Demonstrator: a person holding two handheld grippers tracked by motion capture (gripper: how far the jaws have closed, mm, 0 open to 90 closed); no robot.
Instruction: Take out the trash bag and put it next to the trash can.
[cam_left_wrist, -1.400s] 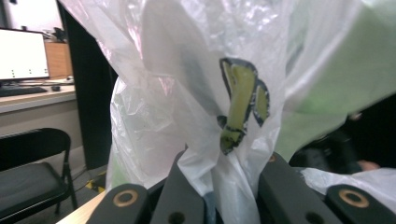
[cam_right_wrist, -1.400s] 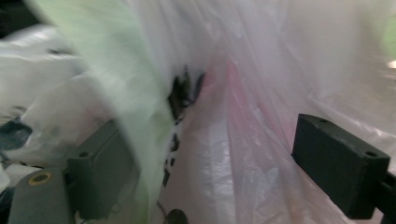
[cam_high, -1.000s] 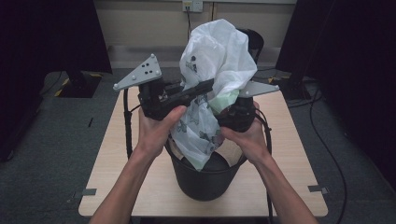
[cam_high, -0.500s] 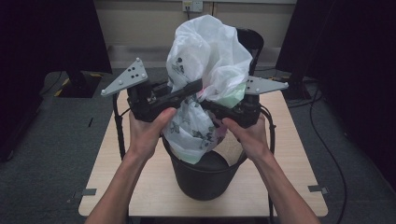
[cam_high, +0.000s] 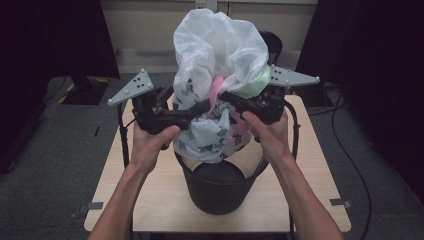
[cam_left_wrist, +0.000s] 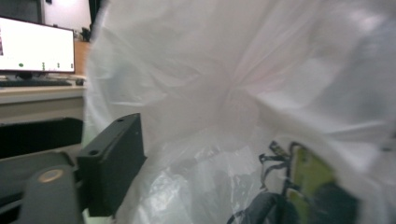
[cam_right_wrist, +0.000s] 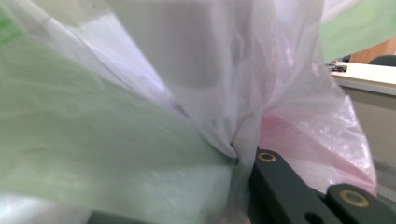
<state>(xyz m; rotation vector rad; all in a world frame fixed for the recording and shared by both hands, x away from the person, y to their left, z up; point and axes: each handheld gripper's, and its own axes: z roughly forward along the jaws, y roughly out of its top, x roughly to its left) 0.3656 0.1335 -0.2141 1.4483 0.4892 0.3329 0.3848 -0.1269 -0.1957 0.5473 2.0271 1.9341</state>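
The white plastic bag (cam_high: 217, 65) hangs above the black bin (cam_high: 218, 185) on the counter (cam_high: 310, 165), pinched at its neck: left gripper (cam_high: 202, 107) clamped from 9 o'clock, right gripper (cam_high: 226, 97) from 3 o'clock

You see: plastic bag (cam_high: 216, 50) white, dark printed figures, pink and pale green showing through | bin (cam_high: 218, 186) black | your grippers' jaws black, plates (cam_high: 131, 87) grey | table (cam_high: 320, 165) light wood | monitor (cam_left_wrist: 36, 46) white-lit
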